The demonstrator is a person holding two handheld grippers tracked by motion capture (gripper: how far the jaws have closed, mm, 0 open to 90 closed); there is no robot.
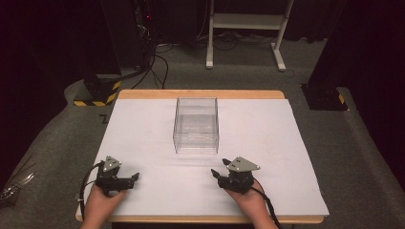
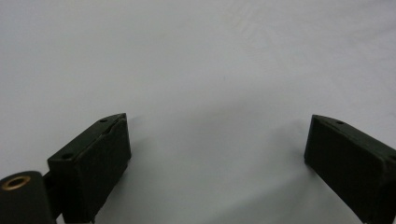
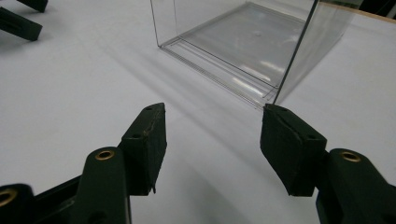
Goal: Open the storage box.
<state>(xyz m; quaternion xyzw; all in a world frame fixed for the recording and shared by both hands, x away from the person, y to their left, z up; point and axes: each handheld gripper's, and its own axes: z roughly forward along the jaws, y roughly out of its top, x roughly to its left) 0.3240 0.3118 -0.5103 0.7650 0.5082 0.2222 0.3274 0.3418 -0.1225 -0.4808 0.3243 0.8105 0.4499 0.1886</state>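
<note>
Spread wide with nothing between them, the black jaws of both grippers rest low over a white table sheet at the near edge of the table. Fingers of the left gripper stand apart over bare sheet in the left gripper view; fingers of the right gripper stand equally released in the right gripper view, with a corner of a clear plastic box just beyond the right-hand tip at about 1 o'clock. From the high view, the left gripper sits at 7 o'clock on the table, pointing toward 3 o'clock, and the right gripper sits at 5 o'clock, pointing toward 9 o'clock, so the two face each other across bare sheet, well apart. Each carries a grey three-cornered plate on top, and a person's hands grip them from the bottom edge. At the centre of the table, toward 12 o'clock from both grippers, the clear plastic box stands upright, open at the top, apart from either gripper. A wooden table edge shows past the sheet, with grey carpet around it.
</note>
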